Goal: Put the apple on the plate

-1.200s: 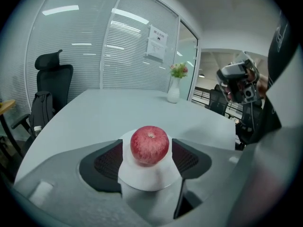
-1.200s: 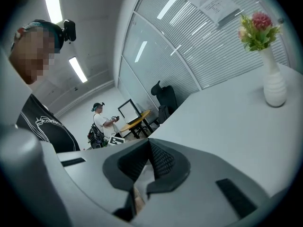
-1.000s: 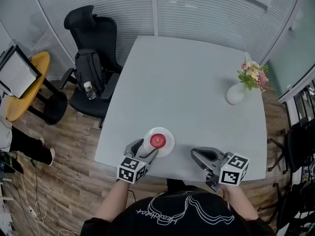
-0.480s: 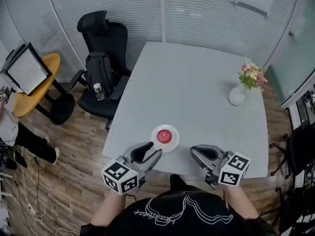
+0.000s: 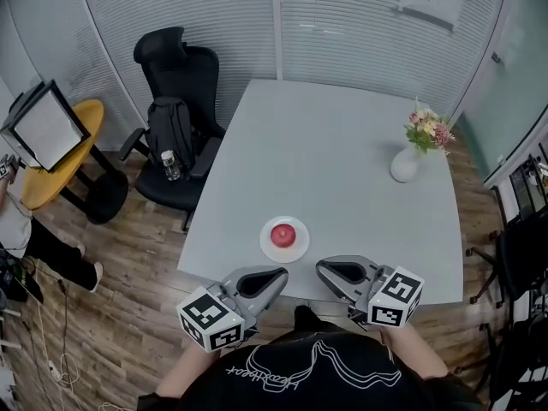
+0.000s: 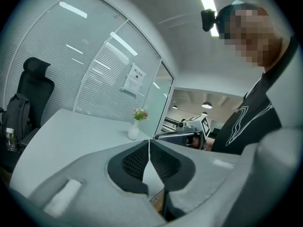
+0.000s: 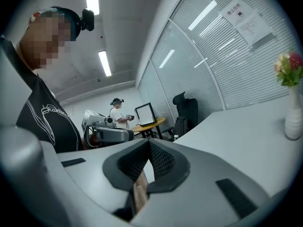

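**Head view:** we are seeing the apple sitting on the plate, which is resting close to the near edge of the table. The left gripper and right gripper are hovering just nearer than the plate, apart from it.

**Left gripper view:** we are finding its jaws pressed together with nothing between them. A vase of flowers is standing at the table's far right.

**Right gripper view:** its jaws are likewise meeting at the tips, holding nothing.

The apple sits on the plate near the table's 6 o'clock edge. The left tool hovers at 7 o'clock and the right tool at 5, with a vase at 2.
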Tool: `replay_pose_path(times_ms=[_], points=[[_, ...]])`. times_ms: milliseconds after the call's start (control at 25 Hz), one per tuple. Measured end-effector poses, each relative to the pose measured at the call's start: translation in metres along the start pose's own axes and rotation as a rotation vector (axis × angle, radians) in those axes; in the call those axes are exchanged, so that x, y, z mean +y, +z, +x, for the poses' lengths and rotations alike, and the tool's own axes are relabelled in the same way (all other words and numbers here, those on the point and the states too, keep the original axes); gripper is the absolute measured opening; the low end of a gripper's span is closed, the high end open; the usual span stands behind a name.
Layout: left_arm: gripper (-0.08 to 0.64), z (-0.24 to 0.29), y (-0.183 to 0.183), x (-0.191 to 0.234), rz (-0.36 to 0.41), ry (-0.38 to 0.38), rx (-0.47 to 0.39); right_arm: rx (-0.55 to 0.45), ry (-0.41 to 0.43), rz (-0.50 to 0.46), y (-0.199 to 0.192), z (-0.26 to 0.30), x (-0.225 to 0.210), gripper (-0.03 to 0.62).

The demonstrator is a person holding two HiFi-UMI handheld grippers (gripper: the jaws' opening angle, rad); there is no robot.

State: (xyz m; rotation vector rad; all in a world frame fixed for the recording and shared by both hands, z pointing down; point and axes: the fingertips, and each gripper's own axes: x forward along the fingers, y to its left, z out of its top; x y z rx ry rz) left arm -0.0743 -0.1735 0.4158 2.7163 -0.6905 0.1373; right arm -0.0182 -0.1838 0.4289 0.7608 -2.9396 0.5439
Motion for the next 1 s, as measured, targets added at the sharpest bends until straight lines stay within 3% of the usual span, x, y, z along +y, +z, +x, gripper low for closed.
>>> replay_pose_path(times_ms=[560, 1000], points=[[0.017, -0.005, -0.001, 0.010, 0.022, 0.074, -0.005, 0.021, 0.004, 0.003, -0.007, 0.004, 0.003, 0.008], [0.017, -0.007, -0.006, 0.018, 0.016, 0.087, 0.004, 0.020, -0.004, 0.027, -0.013, 0.014, 0.000, 0.008]])
